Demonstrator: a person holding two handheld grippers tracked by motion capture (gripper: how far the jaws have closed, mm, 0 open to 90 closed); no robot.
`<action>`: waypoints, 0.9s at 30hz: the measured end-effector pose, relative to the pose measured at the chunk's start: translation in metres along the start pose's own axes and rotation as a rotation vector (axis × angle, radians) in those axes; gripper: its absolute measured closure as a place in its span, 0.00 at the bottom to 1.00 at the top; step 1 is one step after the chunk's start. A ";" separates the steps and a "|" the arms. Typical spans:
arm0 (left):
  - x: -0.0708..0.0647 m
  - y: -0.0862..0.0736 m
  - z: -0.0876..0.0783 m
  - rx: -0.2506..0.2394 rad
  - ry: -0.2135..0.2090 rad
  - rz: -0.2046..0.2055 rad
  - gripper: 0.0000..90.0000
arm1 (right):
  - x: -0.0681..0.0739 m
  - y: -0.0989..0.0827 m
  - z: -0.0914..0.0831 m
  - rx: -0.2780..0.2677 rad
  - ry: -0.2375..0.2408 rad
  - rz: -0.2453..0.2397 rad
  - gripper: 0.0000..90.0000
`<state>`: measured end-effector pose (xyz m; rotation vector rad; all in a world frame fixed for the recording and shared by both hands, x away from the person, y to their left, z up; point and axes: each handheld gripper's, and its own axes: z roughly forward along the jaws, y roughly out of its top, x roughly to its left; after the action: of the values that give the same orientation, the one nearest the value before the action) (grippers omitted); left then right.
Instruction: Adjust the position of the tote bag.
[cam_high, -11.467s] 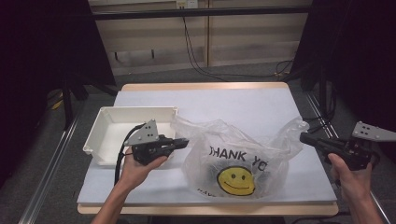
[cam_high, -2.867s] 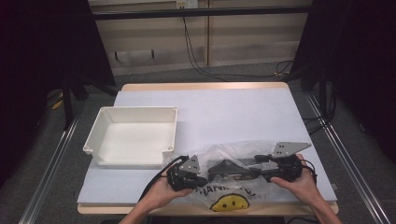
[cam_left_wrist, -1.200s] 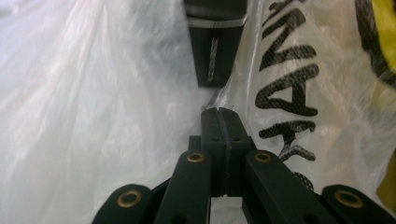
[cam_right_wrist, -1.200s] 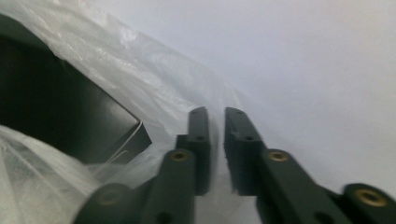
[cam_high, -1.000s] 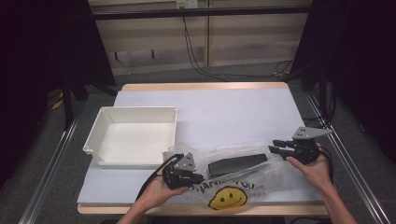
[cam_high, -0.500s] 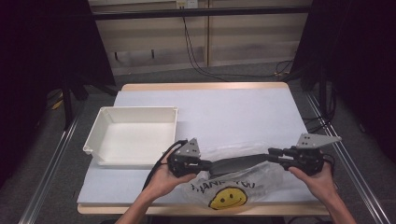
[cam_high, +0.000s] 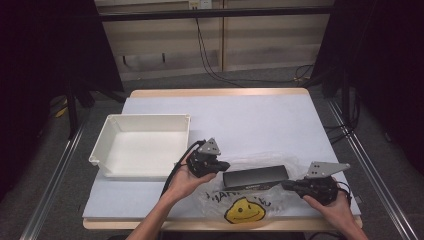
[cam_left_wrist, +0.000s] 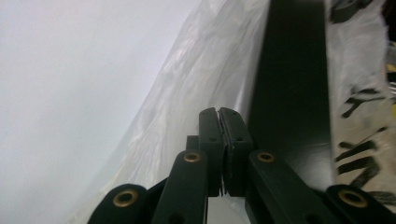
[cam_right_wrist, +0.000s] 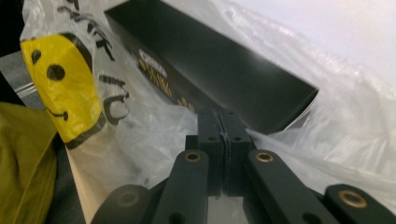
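Now, set against half a second ago, my left gripper (cam_high: 221, 165) has slid toward 9 o'clock along the bag's near-left corner, and my right gripper (cam_high: 289, 185) has drawn in toward the box's 3 o'clock end. The right jaws have just been closing, with a fold of the plastic film between them; in the right gripper view they stand pressed together on that film. The left jaws are likewise pressed together, and the left gripper view shows the film pinched between their pads.

The plastic bag (cam_high: 250, 205) lies flattened at the near edge of the worktop (cam_high: 250, 120), at about 6 o'clock, its lower part hanging just over the edge. It is clear and crinkled, with black lettering and a yellow smiley face (cam_high: 244, 210) toward me. Inside it lies a long black box (cam_high: 255, 176), flat, running from 9 to 3 o'clock between the two grippers, with small pale print along one side. The white tray (cam_high: 111, 141) sits at 9 o'clock of the bag, apart from it.
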<state>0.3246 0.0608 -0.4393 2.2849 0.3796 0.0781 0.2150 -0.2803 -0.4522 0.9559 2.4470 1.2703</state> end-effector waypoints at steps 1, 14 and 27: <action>0.000 -0.002 0.002 0.011 0.020 -0.005 0.98 | 0.000 -0.001 0.001 0.005 -0.004 0.002 1.00; 0.002 -0.015 0.022 0.132 0.028 0.027 0.99 | -0.010 -0.026 0.007 0.099 -0.026 0.036 1.00; 0.007 -0.015 0.031 0.143 0.076 0.009 1.00 | -0.009 -0.030 0.008 0.102 -0.031 0.028 1.00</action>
<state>0.3335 0.0505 -0.4711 2.4301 0.4258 0.1470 0.2122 -0.2933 -0.4823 1.0310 2.5040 1.1395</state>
